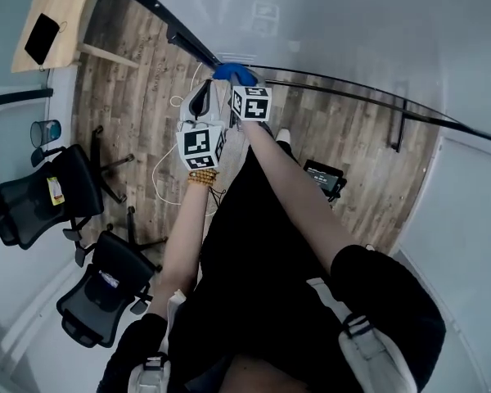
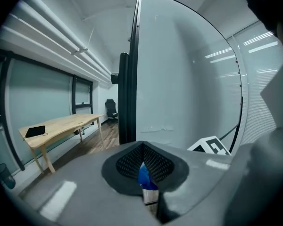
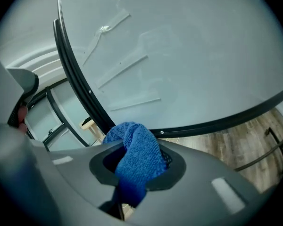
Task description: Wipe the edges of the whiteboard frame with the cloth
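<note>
Right fingers (image 3: 179, 167) clamped on the blue cloth (image 3: 139, 159), which is bunched at the black whiteboard frame (image 3: 78, 81) where its left and bottom edges meet. Left fingers (image 2: 167, 166) nearly closed just beside, a sliver of cloth in the gap. Wooden desk (image 2: 61, 126) far left, office chairs (image 1: 45, 195) nearer.

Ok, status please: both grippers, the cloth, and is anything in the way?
Right gripper shut on cloth. Left gripper shut, blue cloth tip between jaws. Cloth at whiteboard frame corner. Nothing blocking the frame.
</note>
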{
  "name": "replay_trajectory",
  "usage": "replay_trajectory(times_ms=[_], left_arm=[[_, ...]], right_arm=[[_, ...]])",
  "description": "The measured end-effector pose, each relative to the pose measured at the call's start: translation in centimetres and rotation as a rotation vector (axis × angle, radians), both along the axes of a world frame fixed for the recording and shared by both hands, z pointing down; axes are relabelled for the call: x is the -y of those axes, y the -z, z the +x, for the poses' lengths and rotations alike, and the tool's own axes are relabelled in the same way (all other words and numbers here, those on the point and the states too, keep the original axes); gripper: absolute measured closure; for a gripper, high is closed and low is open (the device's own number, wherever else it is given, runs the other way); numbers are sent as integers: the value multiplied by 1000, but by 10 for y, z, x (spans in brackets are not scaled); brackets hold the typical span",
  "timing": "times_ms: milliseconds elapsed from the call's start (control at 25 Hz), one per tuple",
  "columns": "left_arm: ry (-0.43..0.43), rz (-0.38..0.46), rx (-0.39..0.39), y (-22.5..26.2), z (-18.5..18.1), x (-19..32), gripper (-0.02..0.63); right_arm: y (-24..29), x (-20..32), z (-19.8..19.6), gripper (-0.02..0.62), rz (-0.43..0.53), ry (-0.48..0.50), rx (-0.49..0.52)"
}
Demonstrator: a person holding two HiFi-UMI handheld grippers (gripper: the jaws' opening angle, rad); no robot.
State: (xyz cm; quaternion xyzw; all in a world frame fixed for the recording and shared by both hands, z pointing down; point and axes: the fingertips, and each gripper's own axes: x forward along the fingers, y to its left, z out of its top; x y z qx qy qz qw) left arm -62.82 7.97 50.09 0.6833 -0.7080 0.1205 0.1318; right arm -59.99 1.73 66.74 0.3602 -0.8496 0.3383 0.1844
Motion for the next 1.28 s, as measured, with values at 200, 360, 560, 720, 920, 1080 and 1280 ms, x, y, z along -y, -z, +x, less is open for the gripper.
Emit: replay_trajectory(times_ms=[200, 360, 560, 720, 920, 1080, 1280], left_arm=[[-41, 12, -5, -6, -1, 7, 508], [-66, -15, -15, -19, 6, 10, 508], [-87, -20, -4, -23, 18, 17, 508], [-80, -7, 7, -26, 35, 26, 508], [-77, -12, 5, -18, 44, 36, 508], [-83, -16, 27, -20, 81, 50, 508], [-86, -27, 45, -17, 112, 58, 508]], right_arm=[[1, 0, 9, 494, -25, -61, 31], [-1, 4, 17, 494, -16, -66, 26], [-3, 6, 36, 494, -27, -96, 46], [-4, 8, 55, 494, -28, -84, 56], [-2, 10, 61, 495, -36, -50, 44], [-12, 21, 92, 495, -50, -38, 47], [-15, 25, 115, 495, -71, -34, 54]])
